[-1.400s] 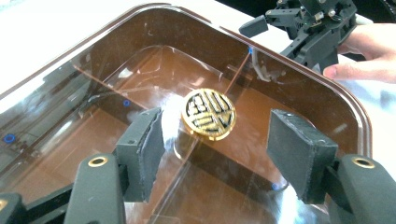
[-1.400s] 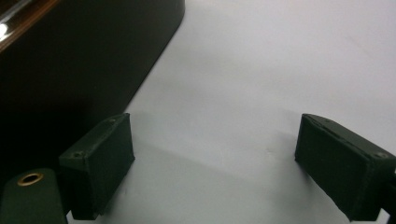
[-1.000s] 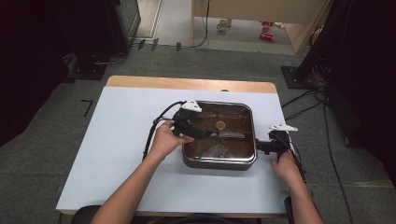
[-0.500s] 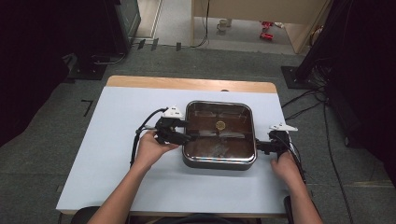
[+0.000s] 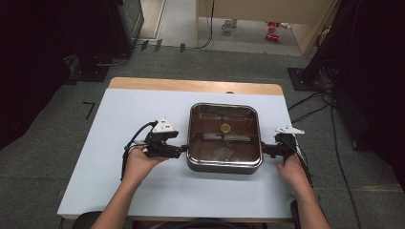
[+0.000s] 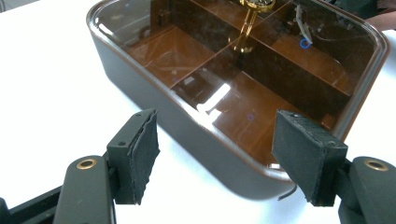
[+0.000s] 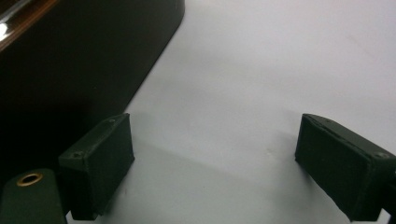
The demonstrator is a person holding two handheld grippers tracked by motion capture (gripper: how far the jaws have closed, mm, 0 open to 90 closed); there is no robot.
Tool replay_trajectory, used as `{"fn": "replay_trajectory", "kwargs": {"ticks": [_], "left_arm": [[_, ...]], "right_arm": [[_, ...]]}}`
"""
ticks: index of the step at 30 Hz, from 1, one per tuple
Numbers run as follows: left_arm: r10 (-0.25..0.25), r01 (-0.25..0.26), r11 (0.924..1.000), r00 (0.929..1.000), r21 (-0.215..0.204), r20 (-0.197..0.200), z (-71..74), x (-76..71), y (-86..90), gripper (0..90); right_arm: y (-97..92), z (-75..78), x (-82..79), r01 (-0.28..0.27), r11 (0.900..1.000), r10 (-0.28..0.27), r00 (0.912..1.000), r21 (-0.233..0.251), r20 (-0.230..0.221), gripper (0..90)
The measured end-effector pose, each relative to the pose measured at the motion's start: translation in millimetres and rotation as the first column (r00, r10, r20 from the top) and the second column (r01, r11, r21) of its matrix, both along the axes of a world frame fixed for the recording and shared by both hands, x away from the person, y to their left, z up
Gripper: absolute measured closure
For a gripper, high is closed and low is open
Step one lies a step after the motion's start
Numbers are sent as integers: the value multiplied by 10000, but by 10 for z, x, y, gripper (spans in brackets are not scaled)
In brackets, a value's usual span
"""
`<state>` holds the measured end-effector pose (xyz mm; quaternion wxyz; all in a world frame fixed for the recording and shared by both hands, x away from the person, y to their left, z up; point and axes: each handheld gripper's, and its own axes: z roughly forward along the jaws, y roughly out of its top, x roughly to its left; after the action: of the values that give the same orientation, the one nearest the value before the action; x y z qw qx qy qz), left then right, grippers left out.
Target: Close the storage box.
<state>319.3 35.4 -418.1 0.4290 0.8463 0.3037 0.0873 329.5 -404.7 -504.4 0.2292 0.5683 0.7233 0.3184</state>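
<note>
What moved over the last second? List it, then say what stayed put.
The left gripper drew back from over the dark compartment box to its left side, low by the wall, jaws open and holding nothing. The right gripper stayed at the box's right side, open. The box kept its place on the white table.

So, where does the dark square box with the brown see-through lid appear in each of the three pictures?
High view: the dark square box with the brown see-through lid sits at table centre, between both grippers.
Left gripper view: the box fills the upper middle, beyond the open jaws.
Right gripper view: its dark wall takes the upper left corner.
Shared landmark: the white tabletop.
</note>
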Motion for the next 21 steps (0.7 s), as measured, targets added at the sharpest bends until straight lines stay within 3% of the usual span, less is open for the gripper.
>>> {"fn": "replay_trajectory", "kwargs": {"ticks": [5, 9, 17, 19, 21], "left_arm": [[327, -330, 9988, 9994, -364, -81, -43, -86, 172, 312], [675, -697, 9959, 9969, -581, -393, -119, -125, 296, 339], [935, -951, 9949, 9944, -322, -489, -379, -140, 402, 265], [1198, -1203, 9927, 9916, -94, -480, -458, -133, 397, 263], [1121, -1119, 9937, 9922, 73, -552, -500, -130, 391, 265]], "right_arm": [[0, 0, 0, -2, 10000, 2, 10000, -1, 2, 107], [0, 0, 0, -1, 10000, 1, 10000, -1, 2, 108], [1, 0, 0, 11, 10000, -11, 10000, 10, 3, 108], [1, 0, 0, 10, 10000, -10, 10000, 8, 3, 108], [1, 0, 0, 10, 10000, -10, 10000, 8, 3, 108]]}}
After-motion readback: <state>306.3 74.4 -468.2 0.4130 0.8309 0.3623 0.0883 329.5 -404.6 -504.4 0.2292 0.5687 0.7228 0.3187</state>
